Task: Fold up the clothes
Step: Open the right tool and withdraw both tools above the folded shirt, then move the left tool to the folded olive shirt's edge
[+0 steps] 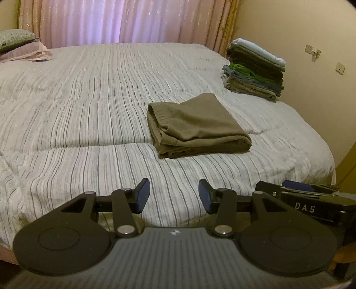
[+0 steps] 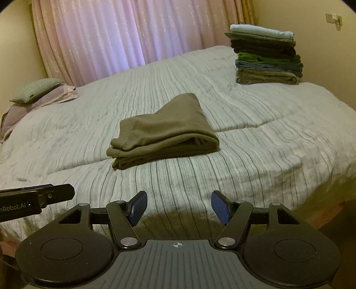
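Folded brown garment (image 1: 198,126) lying flat on striped bed (image 1: 89,100), mid-bed, toward the right side; several layers showing at its near edge. Seen again from the right wrist (image 2: 164,133), rolled fold facing right, loose edges facing left. Touched by neither gripper.

Left gripper (image 1: 174,195) hovering above near edge of bed, fingers (image 1: 142,195) spread apart, holding nothing. Right gripper (image 2: 179,207) likewise spread wide, blue pads (image 2: 219,207) bare, nothing between them. Both well short of the garment. Right gripper also visible at lower right of left view (image 1: 307,197); left gripper visible at lower left of right view (image 2: 37,197); side by side, apart.

Stack (image 1: 254,71) of folded clothes at far right corner of bed, near the wall (image 1: 289,33): pale piece on top, then dark, green, blue-grey, tan at bottom. Exact count unclear. Same stack in right view (image 2: 267,55), well apart from the garment.

Pillows (image 1: 17,44) at far left of bed, 2 of them, green over lilac. Pink curtain (image 1: 124,20) behind the bed.

No containers in sight.
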The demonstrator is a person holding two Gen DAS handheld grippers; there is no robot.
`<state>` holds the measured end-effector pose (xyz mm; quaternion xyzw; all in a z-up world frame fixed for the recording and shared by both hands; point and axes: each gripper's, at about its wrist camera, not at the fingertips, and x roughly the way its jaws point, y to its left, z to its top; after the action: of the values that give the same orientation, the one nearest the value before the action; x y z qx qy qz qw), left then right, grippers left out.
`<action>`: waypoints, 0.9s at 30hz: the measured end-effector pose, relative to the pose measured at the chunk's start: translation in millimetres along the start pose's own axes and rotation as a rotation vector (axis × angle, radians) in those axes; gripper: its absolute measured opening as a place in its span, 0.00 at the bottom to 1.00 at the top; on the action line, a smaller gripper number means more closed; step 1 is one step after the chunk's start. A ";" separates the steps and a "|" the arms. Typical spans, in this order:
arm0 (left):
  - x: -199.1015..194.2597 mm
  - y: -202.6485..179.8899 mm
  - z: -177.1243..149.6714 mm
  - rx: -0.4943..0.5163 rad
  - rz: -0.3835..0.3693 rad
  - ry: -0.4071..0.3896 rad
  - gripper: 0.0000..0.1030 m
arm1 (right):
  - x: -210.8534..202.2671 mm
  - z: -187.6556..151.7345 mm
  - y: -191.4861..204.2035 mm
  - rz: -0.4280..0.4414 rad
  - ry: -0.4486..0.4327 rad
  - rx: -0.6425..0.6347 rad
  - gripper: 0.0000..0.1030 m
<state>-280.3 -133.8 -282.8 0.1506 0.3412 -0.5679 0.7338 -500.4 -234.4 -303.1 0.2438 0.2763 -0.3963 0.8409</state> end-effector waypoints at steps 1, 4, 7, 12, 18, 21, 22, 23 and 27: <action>5.6 2.1 0.3 -0.005 -0.002 0.008 0.41 | 4.4 0.7 -0.7 0.000 0.006 0.001 0.65; 22.3 8.5 1.4 -0.020 -0.007 0.031 0.41 | 19.8 2.6 -4.3 0.002 0.022 0.006 0.65; 39.1 14.9 2.4 -0.034 -0.012 0.054 0.41 | 34.2 3.9 -9.7 0.005 0.040 0.020 0.65; 60.9 28.0 10.3 -0.052 -0.021 0.061 0.38 | 48.9 13.8 -18.3 0.034 0.037 0.046 0.65; 83.3 46.2 44.2 -0.057 -0.079 0.018 0.25 | 64.4 45.6 -28.8 0.135 -0.007 0.064 0.64; 99.8 51.9 72.9 -0.037 -0.102 0.042 0.23 | 73.1 67.8 -36.9 0.230 0.027 0.091 0.45; 105.9 53.2 85.1 -0.022 -0.110 0.064 0.22 | 78.4 75.7 -40.2 0.256 0.073 0.116 0.39; 110.3 53.5 97.6 -0.011 -0.115 0.090 0.22 | 82.2 82.2 -43.7 0.279 0.113 0.148 0.39; 115.8 47.2 148.8 0.019 -0.104 0.197 0.21 | 77.8 113.6 -56.6 0.299 0.226 0.262 0.39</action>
<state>-172.9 -294.3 -261.0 0.1946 0.4137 -0.5907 0.6648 -473.4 -379.3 -282.4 0.4321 0.2757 -0.2700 0.8151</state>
